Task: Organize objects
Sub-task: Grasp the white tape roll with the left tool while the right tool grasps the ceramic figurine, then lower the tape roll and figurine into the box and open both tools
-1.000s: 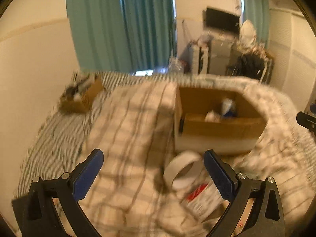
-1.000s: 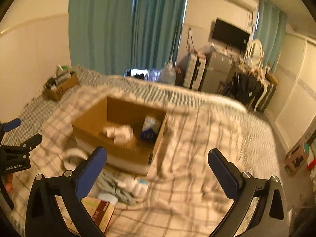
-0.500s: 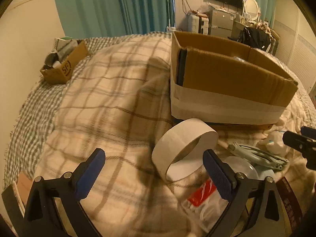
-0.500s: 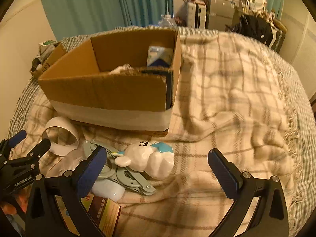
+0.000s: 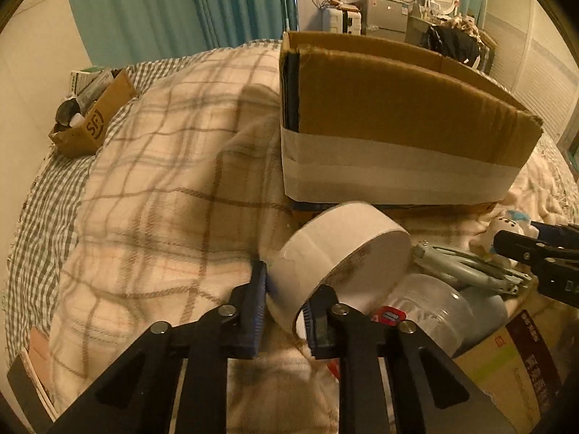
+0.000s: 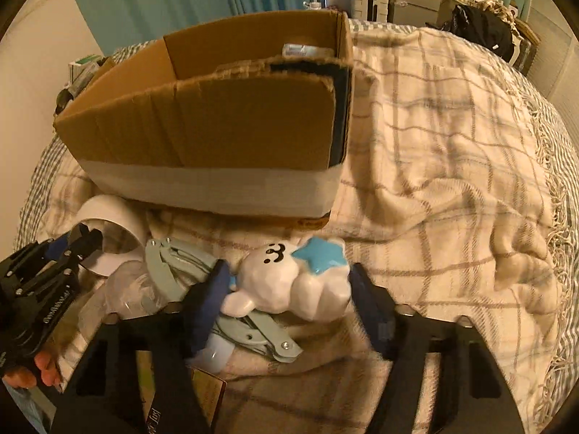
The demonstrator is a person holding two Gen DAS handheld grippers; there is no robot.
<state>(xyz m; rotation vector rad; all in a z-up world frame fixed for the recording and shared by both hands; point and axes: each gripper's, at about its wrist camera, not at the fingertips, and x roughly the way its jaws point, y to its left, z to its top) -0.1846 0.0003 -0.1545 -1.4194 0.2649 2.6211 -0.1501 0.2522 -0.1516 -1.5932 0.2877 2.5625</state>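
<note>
A white tape roll (image 5: 336, 249) lies tilted on the plaid blanket in front of the cardboard box (image 5: 398, 137). My left gripper (image 5: 286, 303) is shut on the roll's near wall, one finger outside and one inside the ring. It also shows in the right wrist view (image 6: 77, 244) by the tape roll (image 6: 108, 217). My right gripper (image 6: 289, 289) is closed around a white bear figure with a blue star (image 6: 293, 282), fingers at both its sides. The box (image 6: 217, 137) stands just behind, with a few items inside.
A grey-blue hole punch (image 6: 217, 300) and a clear plastic jar (image 5: 430, 307) lie among the pile, with a printed carton (image 5: 514, 361) at the near right. A small cardboard box of clutter (image 5: 90, 115) sits far left. The plaid blanket (image 6: 452, 181) spreads right.
Both grippers dropped closer to the pile and closed: the left onto the tape roll's wall, the right around the bear figure. Both were wide open half a second ago.
</note>
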